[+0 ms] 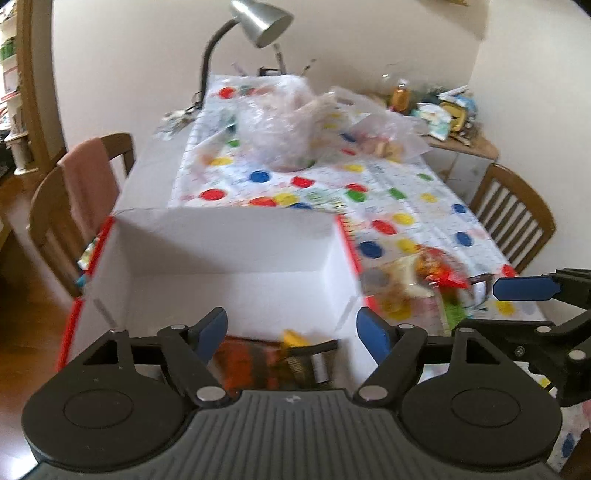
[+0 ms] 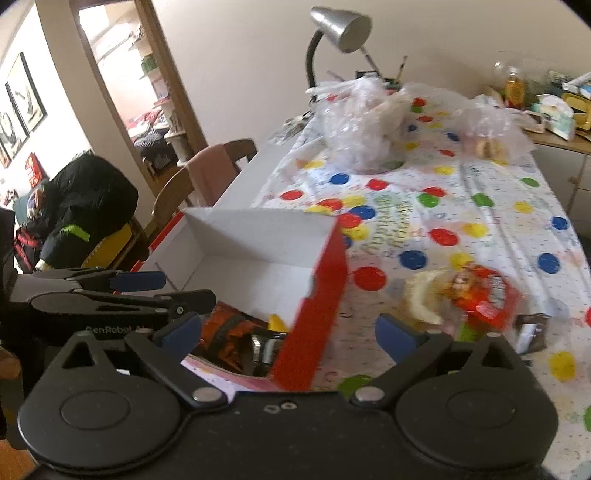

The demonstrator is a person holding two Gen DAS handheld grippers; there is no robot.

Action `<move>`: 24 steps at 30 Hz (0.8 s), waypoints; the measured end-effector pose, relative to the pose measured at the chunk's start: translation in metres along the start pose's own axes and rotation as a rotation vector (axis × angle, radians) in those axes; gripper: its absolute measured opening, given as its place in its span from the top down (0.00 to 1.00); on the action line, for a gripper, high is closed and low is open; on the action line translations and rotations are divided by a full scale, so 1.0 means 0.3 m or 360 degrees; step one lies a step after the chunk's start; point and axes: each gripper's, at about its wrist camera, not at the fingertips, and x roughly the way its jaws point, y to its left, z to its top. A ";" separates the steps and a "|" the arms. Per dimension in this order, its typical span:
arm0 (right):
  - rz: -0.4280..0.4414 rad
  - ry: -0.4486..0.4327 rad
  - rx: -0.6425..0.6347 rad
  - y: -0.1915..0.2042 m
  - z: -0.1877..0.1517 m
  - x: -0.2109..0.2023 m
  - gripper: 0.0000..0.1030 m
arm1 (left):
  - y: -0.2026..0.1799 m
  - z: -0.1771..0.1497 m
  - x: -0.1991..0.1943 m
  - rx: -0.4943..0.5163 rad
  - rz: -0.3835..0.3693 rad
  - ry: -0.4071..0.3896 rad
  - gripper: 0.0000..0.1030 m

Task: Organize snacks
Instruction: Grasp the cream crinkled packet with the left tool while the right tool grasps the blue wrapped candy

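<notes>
Snacks in box: dark orange and black packets [image 1: 266, 363] with a yellow piece [image 1: 293, 338] lie at the near end of the box floor, at 6 o'clock in the left wrist view.
Snacks on table: a red packet [image 2: 484, 295] and pale wrappers [image 2: 421, 295] sit just beside the box, at its 3 o'clock.
Box: white inside, red outside [image 2: 314, 295], open on top, on the spotted tablecloth [image 1: 406, 192].
Left gripper [image 1: 291, 330]: jaws apart, empty, above the box's near end.
Right gripper [image 2: 288, 334]: jaws apart, empty, straddling the box's right wall.
Far end, 12 o'clock: clear plastic bags [image 1: 280, 122] and a silver desk lamp [image 1: 258, 22].
Chairs: wooden, one at 9 o'clock [image 1: 48, 206], one at 3 o'clock [image 1: 513, 210].
</notes>
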 end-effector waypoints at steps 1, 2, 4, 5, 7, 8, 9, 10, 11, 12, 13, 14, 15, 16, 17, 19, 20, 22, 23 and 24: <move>-0.0004 -0.0010 0.0004 -0.024 -0.005 -0.017 0.00 | -0.024 0.005 0.004 0.0003 -0.0010 -0.0005 0.23; -0.0014 -0.0016 0.0005 -0.048 -0.011 -0.032 0.00 | -0.049 0.008 0.011 0.0006 -0.0028 -0.0008 0.21; -0.0040 -0.0016 -0.0001 -0.102 -0.027 -0.056 0.00 | -0.098 0.012 0.027 0.0013 -0.0055 -0.0007 0.20; -0.0049 -0.0012 -0.0004 -0.132 -0.036 -0.068 0.00 | -0.126 0.015 0.041 0.0021 -0.0066 0.0002 0.20; -0.0076 0.0005 -0.0003 -0.189 -0.053 -0.086 0.00 | -0.179 0.020 0.068 0.0035 -0.0083 0.0025 0.20; -0.0093 0.0013 -0.0002 -0.222 -0.061 -0.095 0.00 | -0.209 0.024 0.085 0.0042 -0.0095 0.0041 0.20; -0.0103 0.0021 -0.0004 -0.251 -0.070 -0.104 0.00 | -0.233 0.028 0.102 0.0047 -0.0106 0.0056 0.20; -0.0111 0.0029 -0.0012 -0.283 -0.076 -0.111 0.00 | -0.256 0.030 0.118 0.0050 -0.0114 0.0072 0.20; -0.0119 0.0037 -0.0026 -0.312 -0.085 -0.119 0.00 | -0.282 0.035 0.140 0.0052 -0.0121 0.0090 0.20; -0.0129 0.0049 -0.0050 -0.341 -0.094 -0.124 0.00 | -0.303 0.037 0.158 0.0054 -0.0129 0.0104 0.20; -0.0137 0.0068 -0.0075 -0.369 -0.105 -0.124 0.00 | -0.328 0.042 0.180 0.0058 -0.0139 0.0122 0.20; -0.0139 0.0094 -0.0092 -0.397 -0.115 -0.121 0.00 | -0.350 0.042 0.197 0.0062 -0.0144 0.0138 0.20; -0.0137 0.0123 -0.0102 -0.421 -0.126 -0.116 0.00 | -0.369 0.042 0.213 0.0065 -0.0144 0.0151 0.20; -0.0129 0.0158 -0.0118 -0.446 -0.137 -0.106 0.00 | -0.392 0.044 0.235 0.0071 -0.0142 0.0165 0.20; -0.0123 0.0183 -0.0142 -0.462 -0.149 -0.100 0.00 | -0.409 0.041 0.250 0.0075 -0.0139 0.0179 0.20; -0.0105 0.0229 -0.0213 -0.492 -0.169 -0.081 0.00 | -0.443 0.046 0.291 0.0081 -0.0128 0.0208 0.20; -0.0094 0.0250 -0.0261 -0.504 -0.178 -0.068 0.00 | -0.456 0.048 0.311 0.0084 -0.0122 0.0220 0.20; -0.0092 0.0285 -0.0345 -0.531 -0.192 -0.037 0.01 | -0.479 0.056 0.350 0.0083 -0.0100 0.0239 0.20; -0.0090 0.0301 -0.0366 -0.544 -0.198 -0.021 0.02 | -0.488 0.060 0.367 0.0082 -0.0091 0.0248 0.20; -0.0082 0.0315 -0.0374 -0.557 -0.200 -0.004 0.04 | -0.495 0.064 0.388 0.0079 -0.0079 0.0260 0.20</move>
